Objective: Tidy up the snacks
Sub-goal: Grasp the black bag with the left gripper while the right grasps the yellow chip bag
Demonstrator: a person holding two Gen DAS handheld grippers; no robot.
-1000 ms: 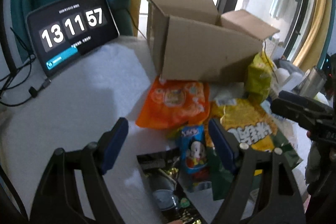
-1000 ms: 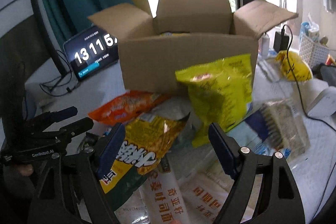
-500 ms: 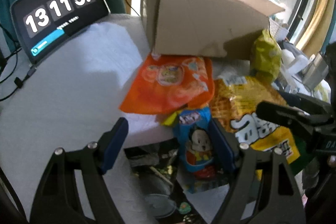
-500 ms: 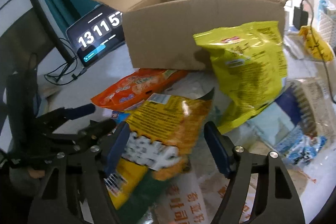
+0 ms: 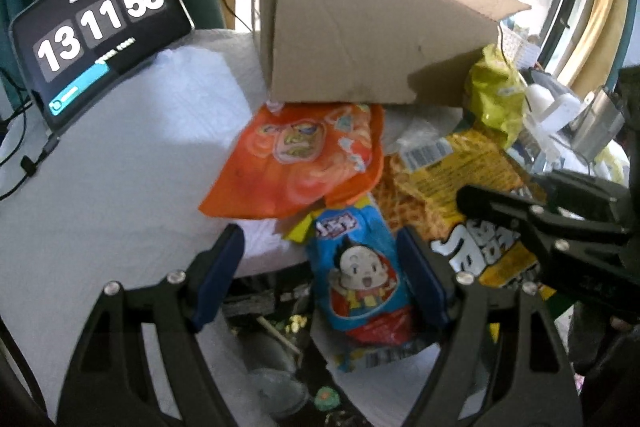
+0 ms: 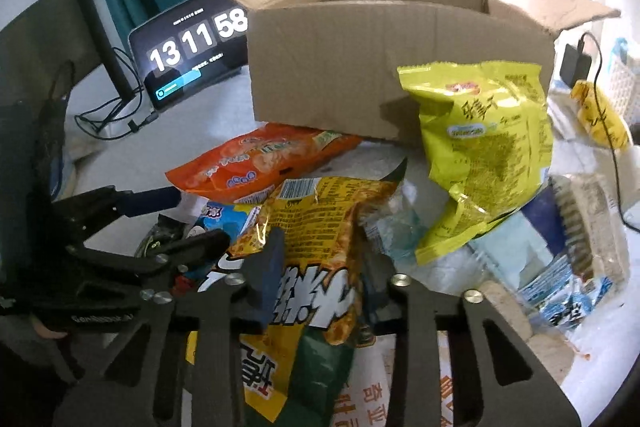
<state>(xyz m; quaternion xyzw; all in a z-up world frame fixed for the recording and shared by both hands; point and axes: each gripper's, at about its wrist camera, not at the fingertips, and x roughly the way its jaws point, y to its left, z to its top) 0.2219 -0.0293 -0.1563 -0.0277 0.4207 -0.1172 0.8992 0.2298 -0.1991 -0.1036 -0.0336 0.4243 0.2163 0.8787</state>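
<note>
Fingers of left gripper [image 5: 320, 267] stand wide apart in left wrist view, w/ a blue snack pack [image 5: 362, 277] lying between them, its right edge just beside the right pad (contact unclear). An orange bag [image 5: 296, 163] lies beyond it, touching the foot of the cardboard box [image 5: 360, 39]; clock tablet [image 5: 96, 35] at left. Right wrist view: right gripper [image 6: 320, 267] has just been closing, jaws now narrow & pinched on yellow chip bag [image 6: 316, 227]. A lime-green bag [image 6: 488, 143] leans against the box front.
</note>
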